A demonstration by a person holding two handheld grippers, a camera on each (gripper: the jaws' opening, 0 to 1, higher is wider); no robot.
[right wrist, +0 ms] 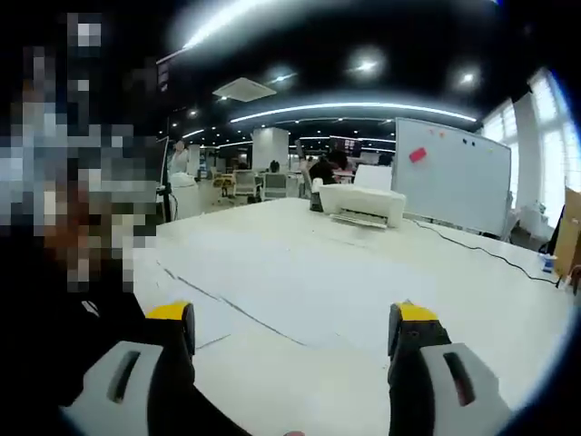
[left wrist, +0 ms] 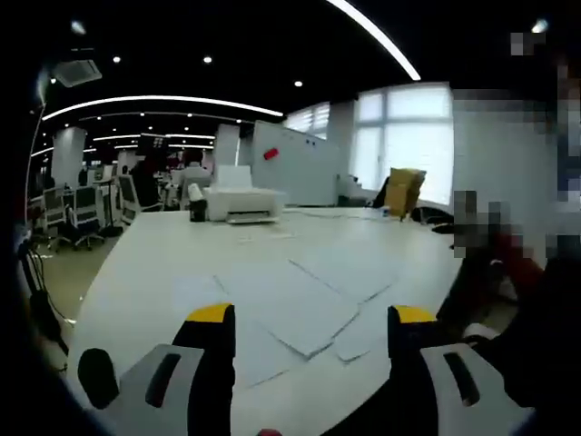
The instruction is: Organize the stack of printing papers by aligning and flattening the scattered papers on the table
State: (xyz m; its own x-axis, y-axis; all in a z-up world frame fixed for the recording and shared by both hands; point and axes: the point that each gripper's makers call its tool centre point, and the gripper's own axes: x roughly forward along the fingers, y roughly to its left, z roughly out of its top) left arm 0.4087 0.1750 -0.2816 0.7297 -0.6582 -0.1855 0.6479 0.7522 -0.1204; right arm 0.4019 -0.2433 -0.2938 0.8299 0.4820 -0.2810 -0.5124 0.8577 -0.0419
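Several white sheets of paper (left wrist: 300,304) lie scattered and overlapping on the white table (left wrist: 163,263), spread at different angles just ahead of my left gripper (left wrist: 311,318). That gripper hangs above the near edge, open, with nothing between its yellow-tipped jaws. In the right gripper view the same loose sheets (right wrist: 272,291) lie flat across the table (right wrist: 490,309). My right gripper (right wrist: 295,318) is open too, held a little above the near sheets with nothing in it.
A white printer (left wrist: 241,202) with a dark bottle (left wrist: 197,207) beside it stands at the table's far end, also the printer (right wrist: 361,203). A whiteboard (right wrist: 449,173), a cardboard box (left wrist: 404,191), office chairs (left wrist: 77,213) and a cable (right wrist: 481,250) lie beyond.
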